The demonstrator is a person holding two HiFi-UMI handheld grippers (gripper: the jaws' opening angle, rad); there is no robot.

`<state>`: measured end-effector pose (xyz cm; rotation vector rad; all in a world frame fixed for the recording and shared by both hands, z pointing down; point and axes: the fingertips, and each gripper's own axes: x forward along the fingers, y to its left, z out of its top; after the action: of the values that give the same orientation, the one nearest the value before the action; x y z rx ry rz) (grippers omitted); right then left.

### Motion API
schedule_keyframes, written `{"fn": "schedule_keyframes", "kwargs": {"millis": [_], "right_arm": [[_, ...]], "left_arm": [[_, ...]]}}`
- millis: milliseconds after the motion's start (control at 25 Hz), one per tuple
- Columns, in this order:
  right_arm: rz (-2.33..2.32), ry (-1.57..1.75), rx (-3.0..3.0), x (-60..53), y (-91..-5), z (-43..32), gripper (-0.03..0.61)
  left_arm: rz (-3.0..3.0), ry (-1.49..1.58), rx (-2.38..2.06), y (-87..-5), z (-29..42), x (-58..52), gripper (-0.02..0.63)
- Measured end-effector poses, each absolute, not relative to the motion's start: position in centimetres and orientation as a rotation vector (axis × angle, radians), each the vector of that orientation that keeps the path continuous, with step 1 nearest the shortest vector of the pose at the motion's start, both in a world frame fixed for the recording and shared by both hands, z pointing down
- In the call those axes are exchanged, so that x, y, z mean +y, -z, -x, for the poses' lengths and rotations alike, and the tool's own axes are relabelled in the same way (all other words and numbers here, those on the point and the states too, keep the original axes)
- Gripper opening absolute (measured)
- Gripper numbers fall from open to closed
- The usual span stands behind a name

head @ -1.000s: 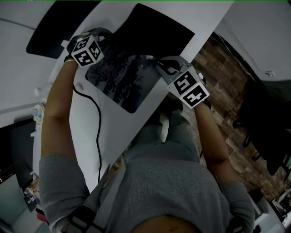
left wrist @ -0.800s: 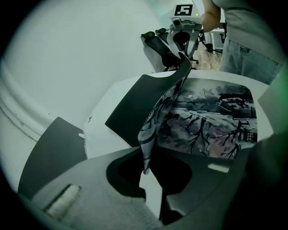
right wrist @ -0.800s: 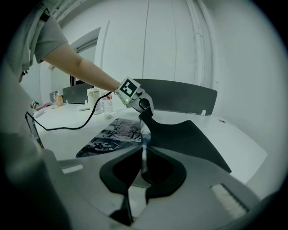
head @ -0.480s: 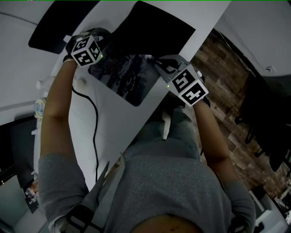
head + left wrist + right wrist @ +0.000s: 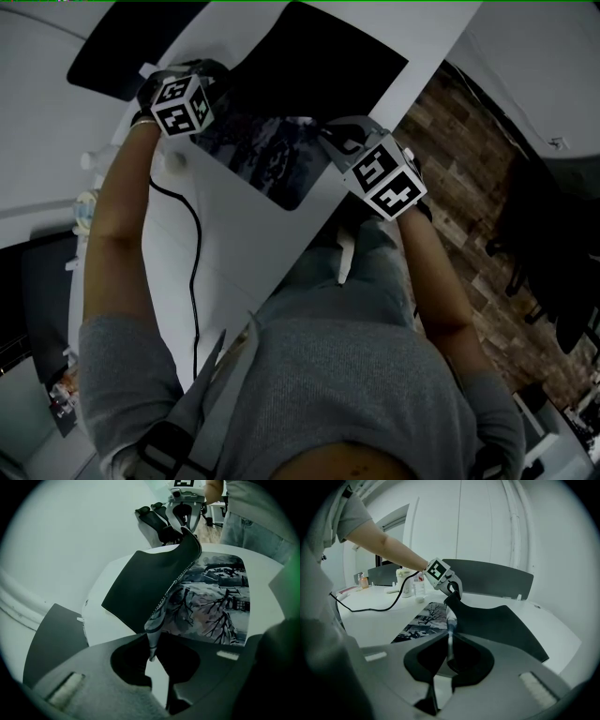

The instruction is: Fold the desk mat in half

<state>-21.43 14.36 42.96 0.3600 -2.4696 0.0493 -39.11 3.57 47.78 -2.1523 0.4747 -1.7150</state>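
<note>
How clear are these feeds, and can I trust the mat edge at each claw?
Head view: dim, underexposed, but the desk mat print reads; no glare. Left gripper view: fisheye, black corners, table rim bowed; the mat edge pinched in the left claw is sharp. Right gripper view: same distortion, brighter; the edge in the right claw is slightly soft.

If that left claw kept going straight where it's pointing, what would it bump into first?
The left claw pinches the desk mat, so it would press into that lifted fold first, and probably the white table next.
</note>
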Motion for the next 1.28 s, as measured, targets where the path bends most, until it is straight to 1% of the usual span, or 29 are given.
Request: {"fn": "schedule_keyframes", "kwargs": {"millis": [400,1280], "right_arm": [[-0.313,-0.057,-2.445,17.3,-44.1,22.4,0.029],[-0.175,-0.098,-2.435,22.8,-46.2,24.6,0.029]], "left_arm": [[2.092,1.792,0.323,-48.9,40.3,6.5,0.028],[2.033,1.902,0.141,-51.6,42.4,11.7,0.028]]}}
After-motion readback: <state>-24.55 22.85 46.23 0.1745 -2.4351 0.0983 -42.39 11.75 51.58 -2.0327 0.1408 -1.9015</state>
